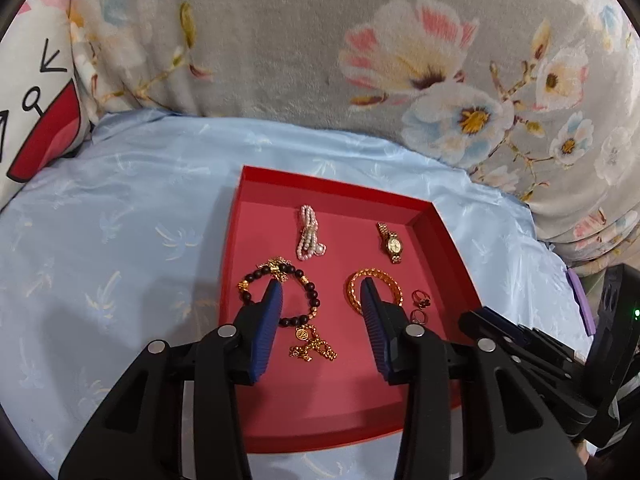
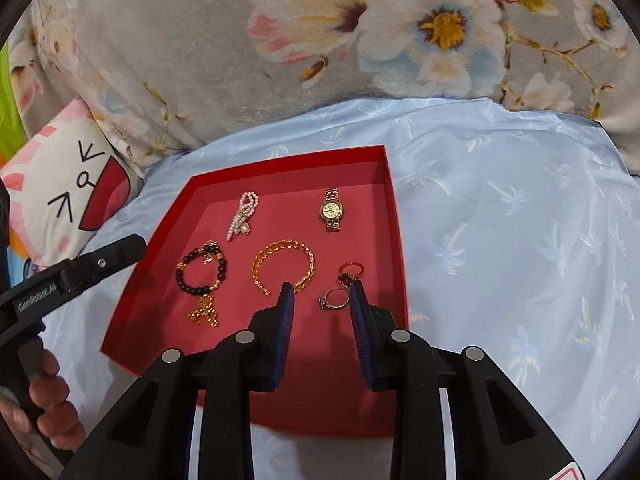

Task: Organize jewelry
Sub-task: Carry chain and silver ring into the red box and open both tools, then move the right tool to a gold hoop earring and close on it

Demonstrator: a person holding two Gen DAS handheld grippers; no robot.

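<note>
A red tray [image 1: 440, 232] [image 2: 394, 216] lies on a light blue sheet. It holds a pearl strand [image 1: 309, 233] [image 2: 243, 216], a gold watch [image 1: 392, 243] [image 2: 332, 211], a dark bead bracelet [image 1: 312, 292] [image 2: 188, 280], a gold chain with a pendant [image 1: 312, 346] [image 2: 205, 311], a gold bangle [image 1: 390, 280] [image 2: 284, 266] and two rings [image 1: 421, 307] [image 2: 340, 286]. My left gripper [image 1: 322, 288] is open above the tray between the bead bracelet and the bangle. My right gripper [image 2: 322, 290] is open just over the silver ring [image 2: 334, 300]. Both are empty.
A grey floral blanket [image 1: 320, 48] [image 2: 200, 40] is piled behind the tray. A cartoon cushion [image 1: 32, 92] [image 2: 76, 184] sits at the back left. The right gripper's body [image 1: 560, 360] shows at the right of the left view; the hand-held left gripper [image 2: 52, 284] shows at the left of the right view.
</note>
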